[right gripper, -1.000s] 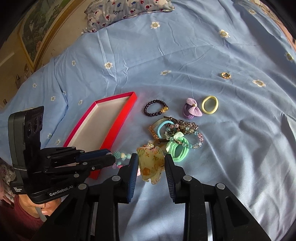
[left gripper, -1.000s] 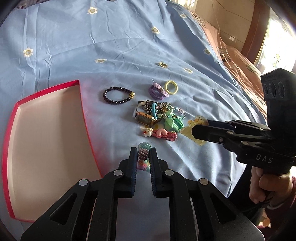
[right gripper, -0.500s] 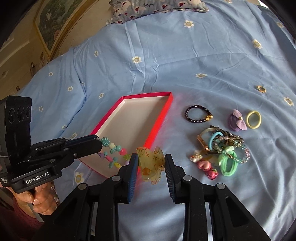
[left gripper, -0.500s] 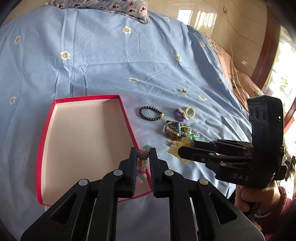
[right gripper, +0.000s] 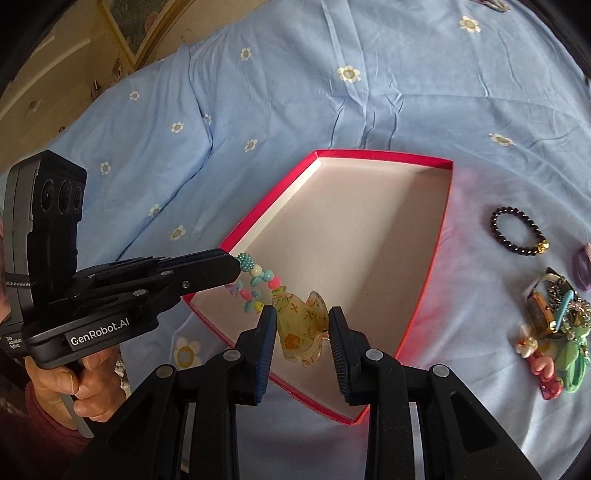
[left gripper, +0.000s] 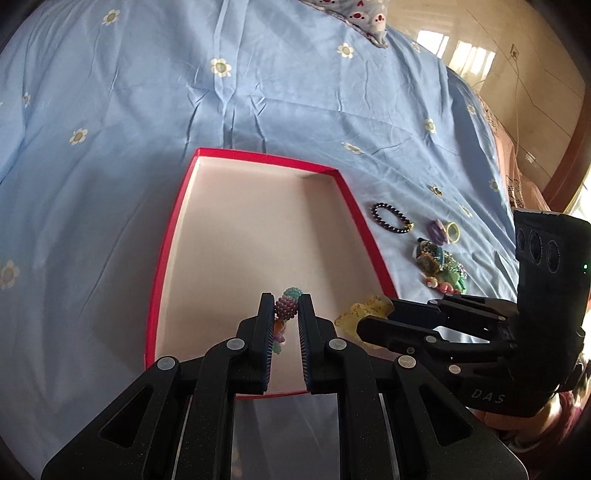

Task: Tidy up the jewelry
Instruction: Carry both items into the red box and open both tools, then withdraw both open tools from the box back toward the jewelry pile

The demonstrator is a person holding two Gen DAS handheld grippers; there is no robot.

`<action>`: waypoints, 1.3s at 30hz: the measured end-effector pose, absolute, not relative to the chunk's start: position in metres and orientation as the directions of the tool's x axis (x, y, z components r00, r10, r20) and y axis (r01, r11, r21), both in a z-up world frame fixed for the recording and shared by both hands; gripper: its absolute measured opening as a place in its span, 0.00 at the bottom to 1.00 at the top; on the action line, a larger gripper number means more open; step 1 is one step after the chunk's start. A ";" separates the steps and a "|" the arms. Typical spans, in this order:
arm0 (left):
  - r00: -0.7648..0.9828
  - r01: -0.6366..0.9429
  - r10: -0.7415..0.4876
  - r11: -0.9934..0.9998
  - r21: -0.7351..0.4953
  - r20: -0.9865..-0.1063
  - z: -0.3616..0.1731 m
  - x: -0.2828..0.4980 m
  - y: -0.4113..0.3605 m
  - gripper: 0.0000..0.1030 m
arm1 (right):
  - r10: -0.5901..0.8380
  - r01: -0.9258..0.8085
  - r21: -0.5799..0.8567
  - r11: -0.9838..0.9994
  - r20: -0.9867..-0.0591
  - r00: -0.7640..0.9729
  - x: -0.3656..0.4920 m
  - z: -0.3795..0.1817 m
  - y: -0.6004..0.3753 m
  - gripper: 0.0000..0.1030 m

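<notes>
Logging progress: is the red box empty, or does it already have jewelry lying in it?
Empty. The red box shows only bare pale floor; the bead bracelet and yellow clip hang above it in the grippers.

Left gripper (right gripper: 236, 271) body: "GenRobot.AI", white lettering; a smaller label beside it is too small to read.
Right gripper (left gripper: 373, 317) body: "DAS".

Blue daisy-print bedspread (left gripper: 147, 92); framed picture (right gripper: 140, 26); sunlit wooden floor (left gripper: 517, 74).

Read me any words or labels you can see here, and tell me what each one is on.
"GenRobot.AI": side of the left gripper, seen from the right wrist.
"DAS": body of the right gripper, seen from the left wrist.
Small white print at the left gripper's rear edge: too small to read.
</notes>
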State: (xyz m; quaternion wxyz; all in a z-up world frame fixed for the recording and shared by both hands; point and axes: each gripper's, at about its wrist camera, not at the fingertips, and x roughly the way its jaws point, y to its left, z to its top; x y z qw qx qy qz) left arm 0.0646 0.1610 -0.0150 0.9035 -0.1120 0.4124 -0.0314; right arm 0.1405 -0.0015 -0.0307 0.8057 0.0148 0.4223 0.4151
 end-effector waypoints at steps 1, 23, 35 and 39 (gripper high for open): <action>0.653 -0.045 -0.146 0.972 -0.231 -0.743 -0.018 0.065 0.164 0.11 | 0.675 -0.659 0.368 0.656 -0.676 0.295 0.142 -0.034 0.004 0.28; 0.571 -0.129 -0.075 0.975 -0.179 -0.817 -0.055 0.064 0.179 0.23 | 0.611 -0.672 0.326 0.665 -0.754 0.239 0.154 -0.057 0.030 0.37; 0.607 -0.146 -0.069 0.969 -0.197 -0.792 -0.032 0.056 0.171 0.45 | 0.670 -0.627 0.385 0.678 -0.675 0.310 0.143 -0.032 -0.014 0.52; 0.608 -0.118 -0.089 0.972 -0.201 -0.789 -0.028 0.061 0.156 0.45 | 0.663 -0.592 0.394 0.703 -0.666 0.343 0.142 -0.027 -0.040 0.55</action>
